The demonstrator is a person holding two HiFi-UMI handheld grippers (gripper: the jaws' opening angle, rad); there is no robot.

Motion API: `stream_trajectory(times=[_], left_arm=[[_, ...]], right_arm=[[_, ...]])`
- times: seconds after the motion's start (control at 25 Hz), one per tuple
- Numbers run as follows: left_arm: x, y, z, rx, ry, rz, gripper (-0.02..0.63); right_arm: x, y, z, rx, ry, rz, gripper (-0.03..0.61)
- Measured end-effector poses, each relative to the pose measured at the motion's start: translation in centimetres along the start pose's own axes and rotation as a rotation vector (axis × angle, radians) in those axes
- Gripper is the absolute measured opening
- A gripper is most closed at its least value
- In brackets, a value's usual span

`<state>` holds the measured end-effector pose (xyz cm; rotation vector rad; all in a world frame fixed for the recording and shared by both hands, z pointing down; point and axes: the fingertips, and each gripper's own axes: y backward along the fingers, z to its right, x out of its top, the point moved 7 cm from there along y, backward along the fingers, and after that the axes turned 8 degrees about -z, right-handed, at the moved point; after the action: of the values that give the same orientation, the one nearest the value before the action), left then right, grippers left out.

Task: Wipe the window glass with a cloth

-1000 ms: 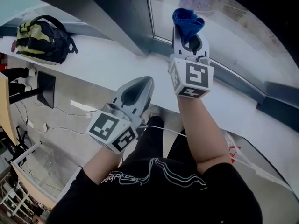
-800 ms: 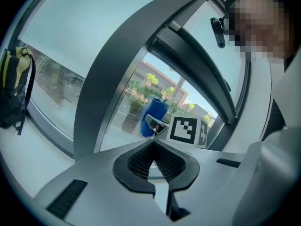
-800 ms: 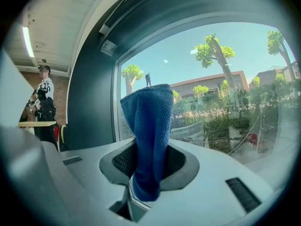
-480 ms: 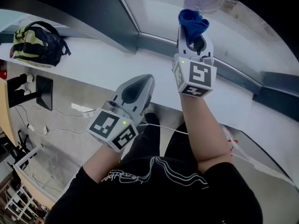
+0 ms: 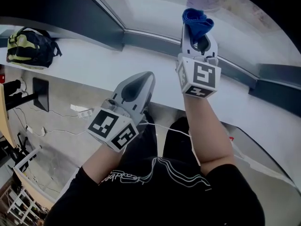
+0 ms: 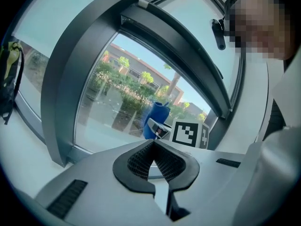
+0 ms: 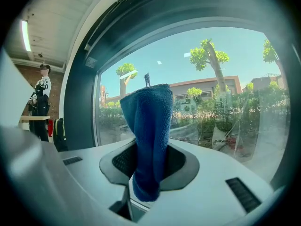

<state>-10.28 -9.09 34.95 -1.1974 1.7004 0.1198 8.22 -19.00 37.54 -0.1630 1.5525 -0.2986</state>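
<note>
Blue terry cloth (image 7: 148,135) stands up between the jaws of the right gripper (image 5: 196,32), which are clamped on its lower part, so the folded top pokes out past the fingertips. It is held in front of the window glass (image 5: 155,13), above the far edge of the sill (image 5: 94,60); whether it touches the pane cannot be told. The left gripper (image 6: 153,145) hangs lower and nearer the body, over the sill's near edge, its ribbed pads pressed together at the tips with nothing between them.

The only markings are the black-and-white square markers on each gripper's cube, and a looping white print on the person's black shirt (image 5: 155,173) that is too distorted to read.

The sill is a long white ledge under a dark grey window frame (image 5: 47,8). A yellow-green and black backpack (image 5: 30,48) sits at its left end. Below lies a grey floor (image 5: 61,121) with thin cables trailing over it. Through the glass are trees, shrubs and a low reddish building under clear sky. Inside, a ceiling light strip (image 7: 24,36) glows, and a person (image 7: 40,102) stands at the room's left.
</note>
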Motion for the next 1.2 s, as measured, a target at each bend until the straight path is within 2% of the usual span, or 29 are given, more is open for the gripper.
stream_trajectory(times=[0.6, 1.2], left_arm=[[-3.2, -7.9, 8.6, -0.041, -0.022, -0.026, 0.003], [-6.2, -17.1, 19.8, -0.152, -0.096, -0.083, 0.003]], right_arm=[[-2.4, 6.0, 12.7, -0.055, -0.007, 0.019, 0.094], [-5.0, 12.9, 26.3, -0.140, -0.034, 0.039, 0.094]])
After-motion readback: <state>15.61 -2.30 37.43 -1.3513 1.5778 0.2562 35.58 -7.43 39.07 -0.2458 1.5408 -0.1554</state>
